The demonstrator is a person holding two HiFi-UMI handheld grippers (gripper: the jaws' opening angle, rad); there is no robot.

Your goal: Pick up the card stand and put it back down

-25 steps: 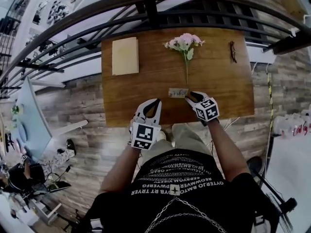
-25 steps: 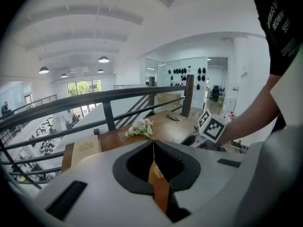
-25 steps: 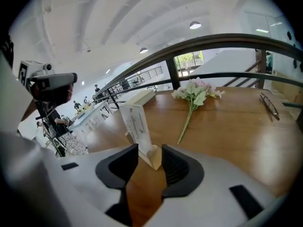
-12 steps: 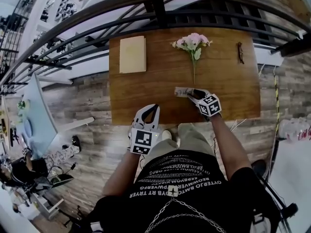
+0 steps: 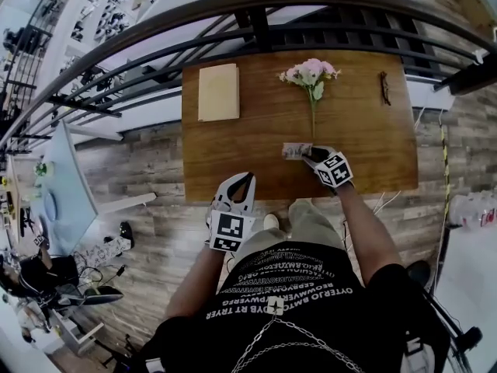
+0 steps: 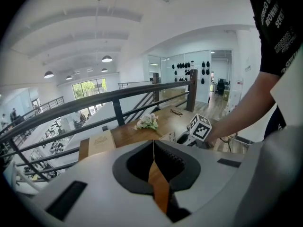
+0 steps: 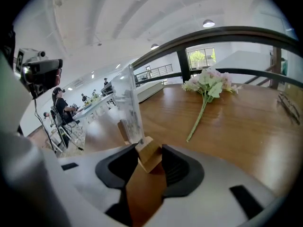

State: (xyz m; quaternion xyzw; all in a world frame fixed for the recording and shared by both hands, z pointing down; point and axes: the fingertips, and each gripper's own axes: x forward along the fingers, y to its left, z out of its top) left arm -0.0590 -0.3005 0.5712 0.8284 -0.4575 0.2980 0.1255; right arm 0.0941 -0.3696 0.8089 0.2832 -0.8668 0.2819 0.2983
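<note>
A wooden counter is standing against a dark railing above an open hall. Pink flowers, a tan booklet and glasses are lying on it. The card stand is sitting near the counter's front edge, below the flower stem. The right claw is grasping its wooden base; its jaws have just been closing. The left claw is hovering clenched and empty just off the front edge.

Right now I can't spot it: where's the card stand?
Head view: card stand in the table's near half, about mid-width, just below the flower stem.
</note>
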